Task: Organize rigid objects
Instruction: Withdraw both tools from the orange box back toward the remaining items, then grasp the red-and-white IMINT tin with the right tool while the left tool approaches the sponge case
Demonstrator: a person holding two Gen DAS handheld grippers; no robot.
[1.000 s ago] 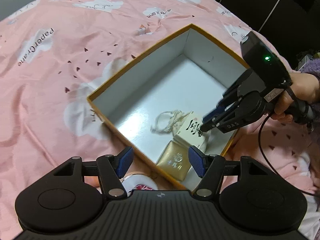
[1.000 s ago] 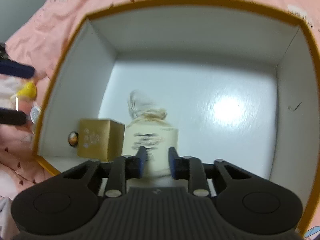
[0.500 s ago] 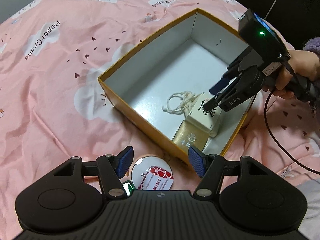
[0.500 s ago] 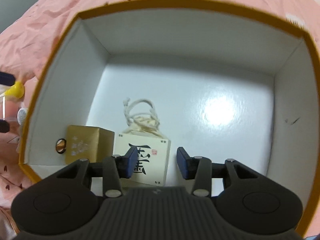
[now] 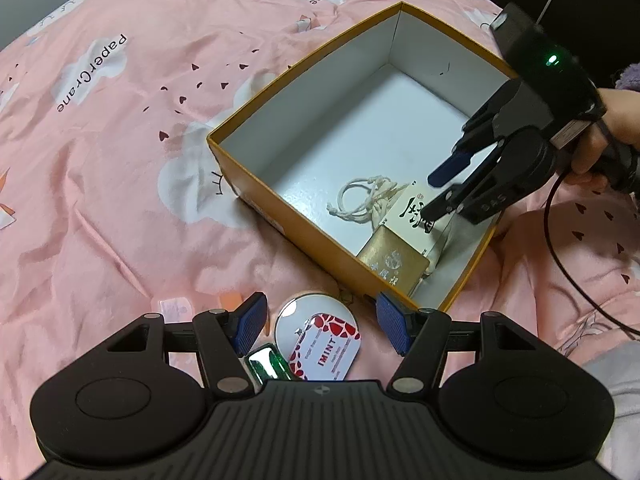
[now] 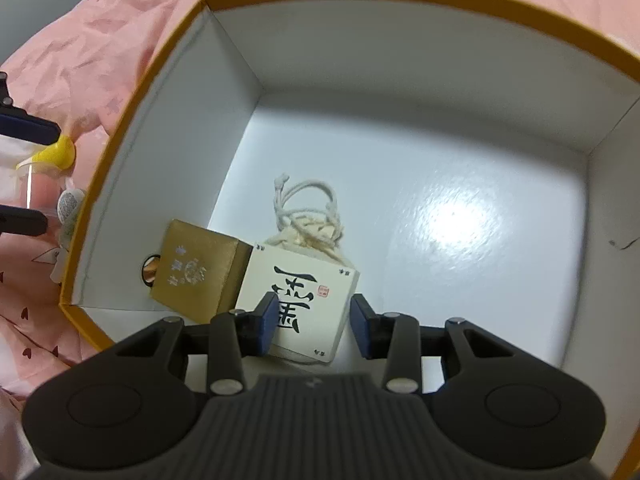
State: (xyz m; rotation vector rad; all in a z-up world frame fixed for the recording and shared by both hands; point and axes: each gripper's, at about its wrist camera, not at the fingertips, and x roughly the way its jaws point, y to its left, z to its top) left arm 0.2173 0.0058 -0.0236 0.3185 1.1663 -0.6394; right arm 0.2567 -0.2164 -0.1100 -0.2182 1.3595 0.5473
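An open orange box with a white inside (image 5: pixel 256 196) (image 6: pixel 132 120) lies on the pink bed cover. Inside it, near one corner, a cream cube with a black character and a cord loop (image 5: pixel 416 210) (image 6: pixel 304 296) sits beside a gold cube (image 5: pixel 394 264) (image 6: pixel 196 266). My right gripper (image 6: pixel 314 324) (image 5: pixel 438 194) is open just above the cream cube, not touching it. My left gripper (image 5: pixel 320 322) is open over a round white lid with a red-and-white IMINT tin (image 5: pixel 326 346) and a shiny green piece (image 5: pixel 266 366), outside the box.
The pink cloud-print bed cover (image 5: pixel 120 160) spreads all around the box. The right view shows a yellow-capped clear item (image 6: pixel 50 156) and small bits outside the box's left wall. A black cable (image 5: pixel 560 240) trails from the right gripper.
My right gripper has opened, let go of the cream cube and drawn back above it. My left gripper has pulled back from the box, bringing the IMINT tin into view.
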